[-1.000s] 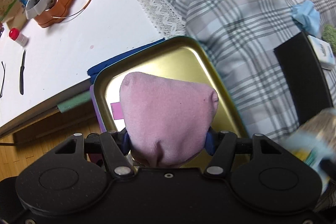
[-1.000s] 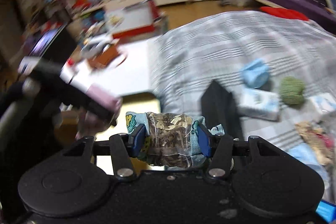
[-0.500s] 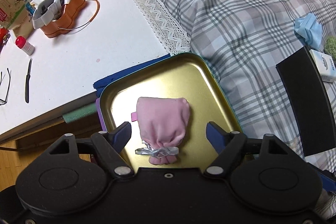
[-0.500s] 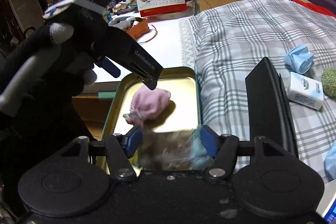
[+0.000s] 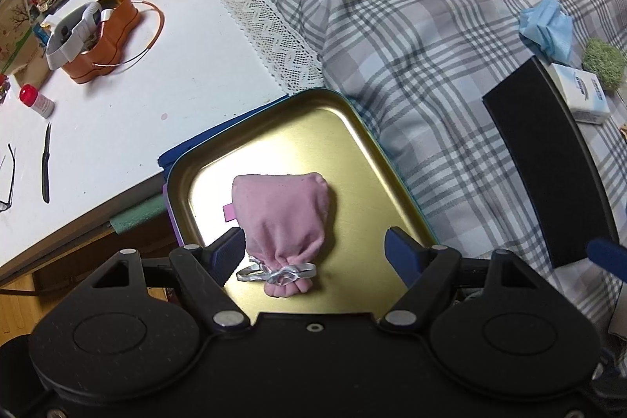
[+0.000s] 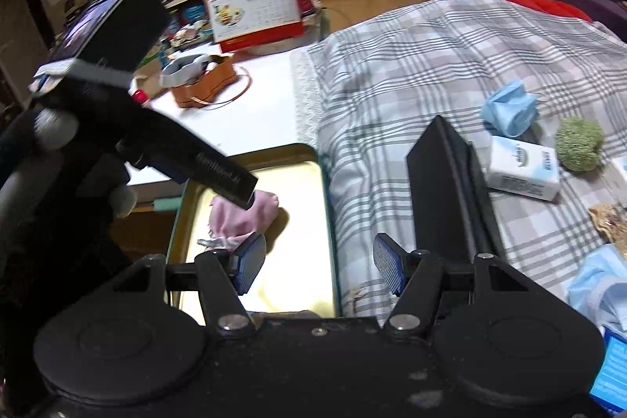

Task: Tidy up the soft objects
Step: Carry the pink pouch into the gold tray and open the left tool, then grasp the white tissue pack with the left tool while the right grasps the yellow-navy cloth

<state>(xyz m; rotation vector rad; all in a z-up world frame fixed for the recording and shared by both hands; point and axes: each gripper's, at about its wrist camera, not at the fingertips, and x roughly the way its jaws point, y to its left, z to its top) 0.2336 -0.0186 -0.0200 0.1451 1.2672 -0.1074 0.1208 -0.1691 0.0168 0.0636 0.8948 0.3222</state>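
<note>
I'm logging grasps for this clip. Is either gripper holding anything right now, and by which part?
Nothing is held. The left gripper stands open over the pink pouch, which lies loose in the gold tin; the right gripper is open and empty.

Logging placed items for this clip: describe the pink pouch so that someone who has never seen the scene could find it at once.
Start at the plaid bedspread and go to its edge beside the white table, where an open gold metal tin sits. The pink pouch lies inside that tin. It is soft pink fabric gathered at one end and tied with a silver ribbon, and no other pink cloth bag is in view.
</note>
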